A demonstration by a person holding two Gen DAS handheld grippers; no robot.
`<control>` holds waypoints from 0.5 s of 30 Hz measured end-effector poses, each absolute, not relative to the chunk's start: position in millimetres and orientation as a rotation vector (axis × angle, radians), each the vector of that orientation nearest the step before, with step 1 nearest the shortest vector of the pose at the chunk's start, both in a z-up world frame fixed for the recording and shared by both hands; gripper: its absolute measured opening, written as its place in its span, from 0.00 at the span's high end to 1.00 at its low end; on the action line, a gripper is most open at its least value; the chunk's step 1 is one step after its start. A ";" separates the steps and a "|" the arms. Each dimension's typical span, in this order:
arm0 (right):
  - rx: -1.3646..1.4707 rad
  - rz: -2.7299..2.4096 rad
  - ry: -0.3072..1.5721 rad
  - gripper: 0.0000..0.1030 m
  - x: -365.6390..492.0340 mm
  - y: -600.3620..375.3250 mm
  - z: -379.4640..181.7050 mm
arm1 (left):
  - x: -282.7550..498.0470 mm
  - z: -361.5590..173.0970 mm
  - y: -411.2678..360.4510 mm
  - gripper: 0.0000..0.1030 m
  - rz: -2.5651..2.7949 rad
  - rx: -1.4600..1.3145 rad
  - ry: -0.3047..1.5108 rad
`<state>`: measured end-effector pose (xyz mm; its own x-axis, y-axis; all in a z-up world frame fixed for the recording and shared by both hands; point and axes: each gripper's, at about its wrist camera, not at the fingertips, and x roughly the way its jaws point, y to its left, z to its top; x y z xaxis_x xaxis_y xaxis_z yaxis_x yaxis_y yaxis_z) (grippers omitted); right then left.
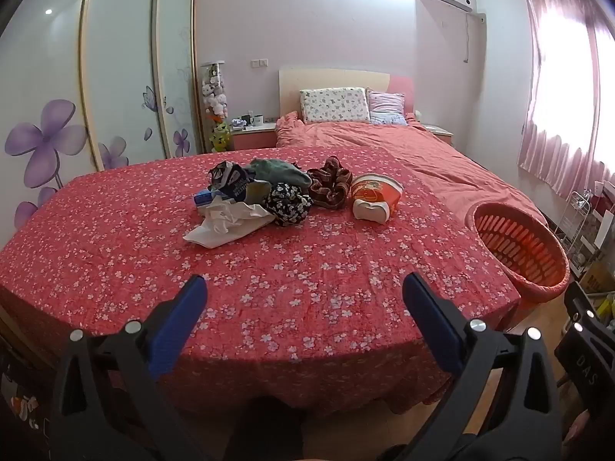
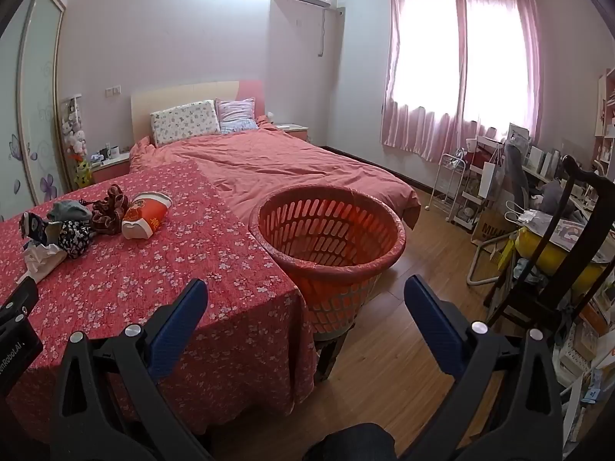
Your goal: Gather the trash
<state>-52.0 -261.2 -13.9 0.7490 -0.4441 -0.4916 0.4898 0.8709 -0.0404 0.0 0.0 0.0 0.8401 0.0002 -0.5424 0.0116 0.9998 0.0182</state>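
A pile lies on the red flowered cloth (image 1: 269,288) of a table: crumpled white paper (image 1: 226,224), a dark snack wrapper (image 1: 230,182), a red paper noodle cup (image 1: 374,196) on its side, plus a green cloth, a black-and-white scrunchie (image 1: 288,203) and a brown scrunchie (image 1: 330,186). An orange slotted basket (image 2: 326,238) stands at the table's right edge and also shows in the left wrist view (image 1: 519,249). My left gripper (image 1: 303,292) is open and empty, well short of the pile. My right gripper (image 2: 305,294) is open and empty, in front of the basket.
A bed (image 2: 288,161) with a red cover and pillows lies behind the table. A wardrobe (image 1: 115,77) stands left. A dark chair (image 2: 569,238), a white rack (image 2: 453,188) and cluttered shelves stand right on the wooden floor (image 2: 403,365).
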 end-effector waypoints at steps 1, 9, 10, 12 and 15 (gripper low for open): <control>0.092 -0.512 0.510 0.02 -52.2 -261.1 -13.9 | 0.0 0.0 0.0 0.04 -0.006 0.021 0.573; 0.091 -0.511 0.509 0.02 -52.5 -260.7 -13.5 | 0.0 0.0 0.2 0.04 -0.008 0.017 0.574; 0.091 -0.510 0.509 0.02 -52.5 -260.5 -13.2 | 0.0 0.0 0.2 0.04 -0.008 0.017 0.574; 0.091 -0.510 0.509 0.02 -52.5 -260.2 -12.4 | -0.2 0.1 -0.1 0.04 -0.008 0.018 0.573; 0.092 -0.511 0.509 0.02 -52.7 -259.9 -10.9 | -0.5 0.1 -0.7 0.04 -0.009 0.019 0.572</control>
<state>-52.7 -259.9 -10.9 0.7514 -0.4445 -0.4877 0.4895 0.8711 -0.0399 -0.5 -0.7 0.1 0.8407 -0.0034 -0.5415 0.0142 0.9998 0.0156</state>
